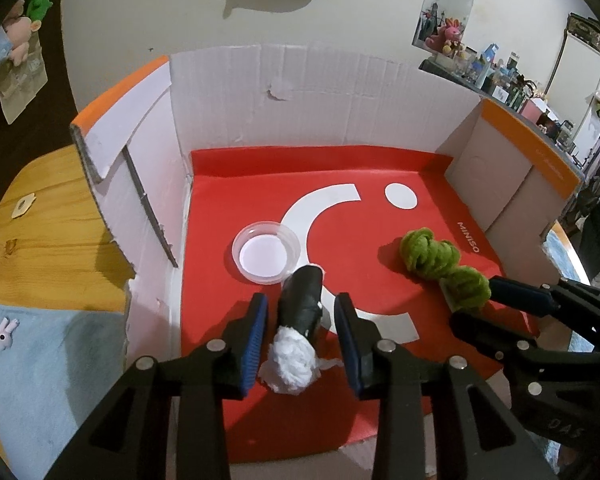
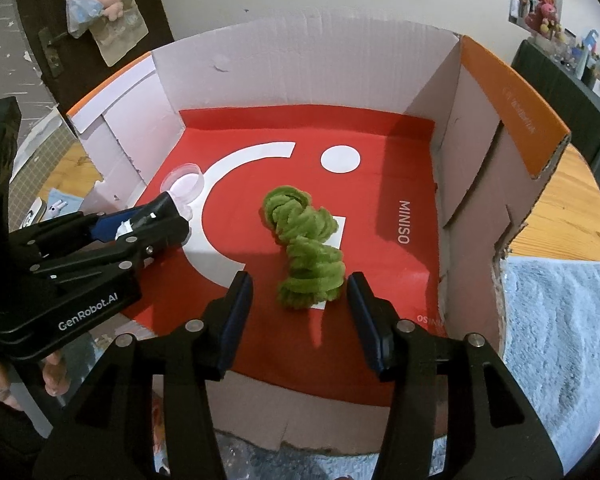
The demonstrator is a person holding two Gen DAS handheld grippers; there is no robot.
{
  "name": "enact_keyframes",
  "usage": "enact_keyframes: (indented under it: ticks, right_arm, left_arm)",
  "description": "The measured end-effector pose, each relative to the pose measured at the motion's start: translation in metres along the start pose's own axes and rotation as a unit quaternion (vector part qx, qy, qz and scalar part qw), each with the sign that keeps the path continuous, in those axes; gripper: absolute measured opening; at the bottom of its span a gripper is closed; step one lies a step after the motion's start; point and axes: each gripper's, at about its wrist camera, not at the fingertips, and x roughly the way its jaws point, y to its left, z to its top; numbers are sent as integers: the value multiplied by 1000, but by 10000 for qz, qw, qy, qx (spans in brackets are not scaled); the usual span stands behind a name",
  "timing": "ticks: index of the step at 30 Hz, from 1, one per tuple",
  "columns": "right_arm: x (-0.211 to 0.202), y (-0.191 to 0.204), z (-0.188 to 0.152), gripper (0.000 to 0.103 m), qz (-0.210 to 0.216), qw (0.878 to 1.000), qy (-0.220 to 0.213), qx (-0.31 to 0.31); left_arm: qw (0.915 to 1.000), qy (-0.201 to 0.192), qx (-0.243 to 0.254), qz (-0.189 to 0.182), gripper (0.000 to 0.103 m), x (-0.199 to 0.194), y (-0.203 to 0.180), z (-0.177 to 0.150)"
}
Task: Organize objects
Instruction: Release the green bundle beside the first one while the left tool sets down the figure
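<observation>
1. The black sock [image 1: 302, 304] is rolled into a tube with a fluffy white cuff at the end nearest me. It lies on the red sheet [image 1: 380, 168] lining the cardboard box [image 1: 320, 92], its length pointing away from me between the fingers of my left hand-held gripper [image 1: 302, 320], which are spread and not touching it.
2. The clear plastic dish [image 1: 266, 251] sits upright and empty on the same sheet; the far end of the sock overlaps its near right rim.
3. The green fuzzy bundle [image 2: 304, 248], a twisted coil of chenille stems, lies to the right of the sock. Its near end sits between the spread fingers of my right hand-held gripper [image 2: 300, 312].
</observation>
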Motion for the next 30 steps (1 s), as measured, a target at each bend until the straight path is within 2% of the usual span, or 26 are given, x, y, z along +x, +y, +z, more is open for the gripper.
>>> enact_keyframes:
  ticks: [2, 4, 9, 13, 19, 22, 24, 30]
  right_arm:
    - [-2, 2, 0, 48, 1, 10000, -16, -16]
    - [-3, 3, -1, 48, 3, 10000, -27, -32]
    - [-9, 7, -3, 48, 9, 10000, -74, -61]
    - [-15, 10, -5, 56, -1, 9999, -126, -107]
    - [-27, 13, -9, 56, 25, 9996, -232, -153]
    - [-30, 14, -11, 59, 26, 9995, -262, -164]
    - [-33, 15, -12, 64, 26, 9994, -289, -168]
    - [-44, 18, -18, 64, 27, 9992, -368, -184]
  left_arm:
    - [10000, -14, 6, -16, 36, -2, 0, -1]
    - [10000, -30, 18, -18, 43, -5, -1, -3]
    - [9999, -94, 42, -21, 44, -13, -3, -7]
    - [9999, -139, 19, -24, 44, -20, -3, -9]
    - [9997, -227, 30, -51, 44, -32, -5, -11]
    - [9996, -276, 58, -25, 54, -37, -6, -13]
    - [9994, -324, 73, -1, 54, -42, -7, -15]
    - [9992, -387, 76, 4, 54, -52, -7, -20]
